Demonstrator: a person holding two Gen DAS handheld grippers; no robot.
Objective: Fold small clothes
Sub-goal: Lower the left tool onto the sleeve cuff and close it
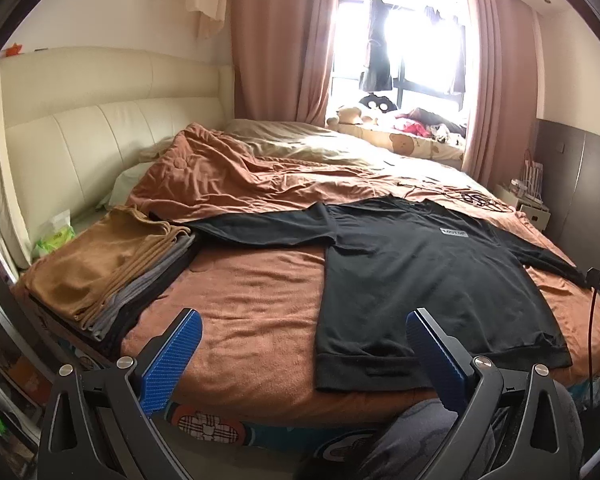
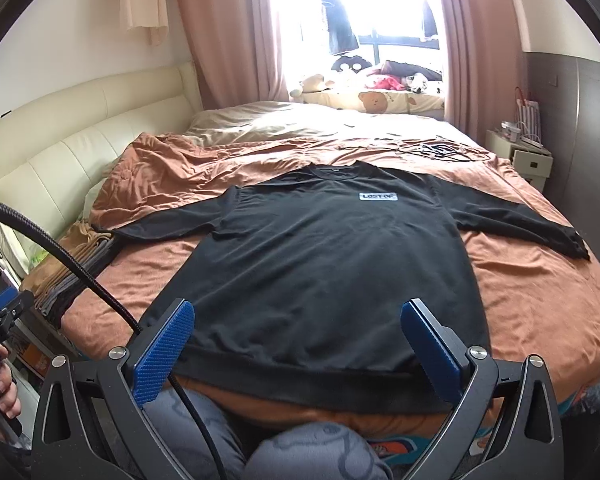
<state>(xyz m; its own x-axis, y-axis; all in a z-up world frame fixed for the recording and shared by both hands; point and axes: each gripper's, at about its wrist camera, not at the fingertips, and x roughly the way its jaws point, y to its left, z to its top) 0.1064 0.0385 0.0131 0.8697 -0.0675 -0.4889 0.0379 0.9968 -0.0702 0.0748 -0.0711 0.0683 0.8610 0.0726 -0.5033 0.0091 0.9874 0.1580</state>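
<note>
Item: black sweatshirt (image 2: pixel 324 264), spread flat on the bed (image 2: pixel 540 304), sleeves out. We judge it soft, light, limp; take the hem corners. Left gripper (image 1: pixel 302 340) and right gripper (image 2: pixel 298 330): fingers spread, empty.

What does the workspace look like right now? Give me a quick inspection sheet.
Surface: bed with rumpled rust-brown cover.
Job's things: black long-sleeved sweatshirt spread flat, sleeves out; stack of folded clothes, tan on top, at its left.
Clutter: green-white tissue pack by the headboard.
Grippers: left tongs open, empty; right tongs open, over the hem.
Cables: black cords on the far bed; braided black cable.
Surroundings: pink curtains, plush toys on the sill.
</note>
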